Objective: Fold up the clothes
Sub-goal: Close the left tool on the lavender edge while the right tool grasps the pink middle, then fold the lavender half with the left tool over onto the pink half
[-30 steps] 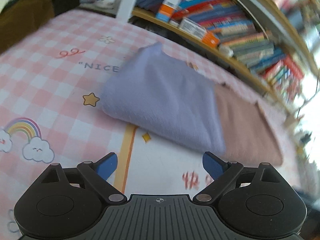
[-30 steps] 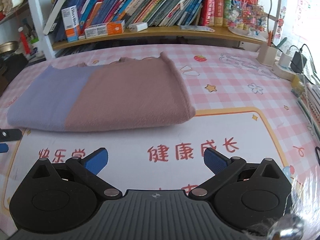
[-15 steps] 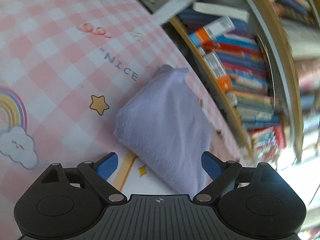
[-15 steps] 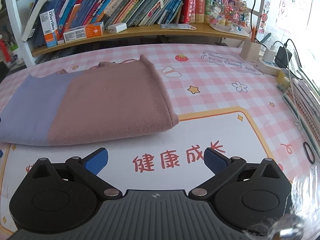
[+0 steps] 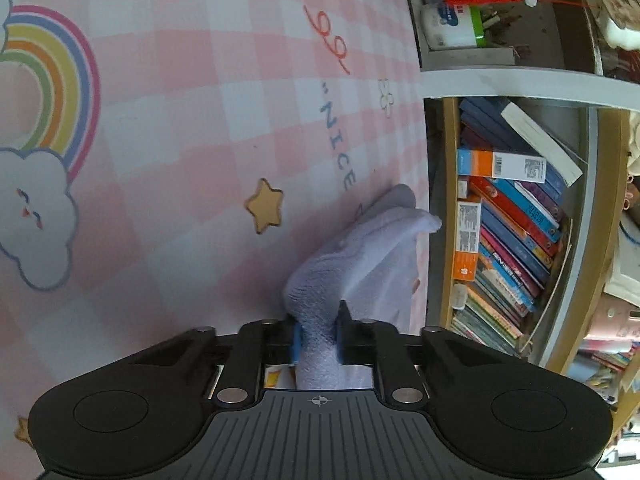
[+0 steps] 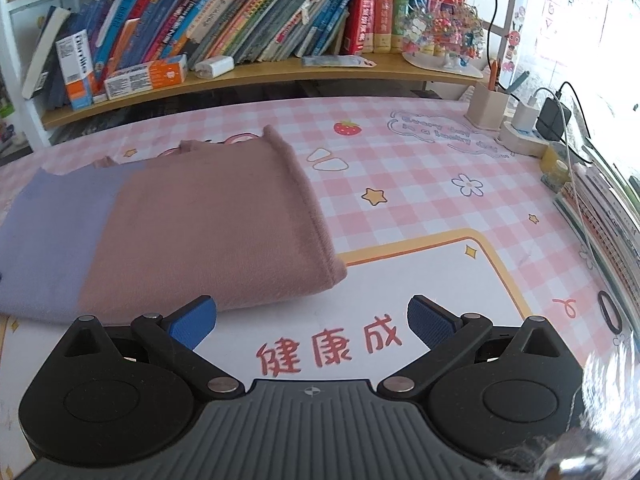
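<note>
Left wrist view: my left tongs are clamped tight on the lilac end of the garment, cloth bunched up between the pads.
Garment: two-tone, lilac one end, brown the other, lying as a flat layered rectangle on the desk.
Long axis: runs left-right across my front; lilac end at my left, brown end at my right.
Right tongs: spread wide, holding nothing, hanging just short of the near brown edge, near its right corner.
Key relation: brown near corner lies just ahead and slightly left of the right tongs; right hand is the nearer one for that end, left already has the other.
Stage, my guess: one end gripped, other end free; a fold end-over-end along the long axis looks likely, can't tell direction.
Risk: layers may slip apart if only the top one is pinched.
Surround: bookshelf behind the desk, charger and pen cup far right.
</note>
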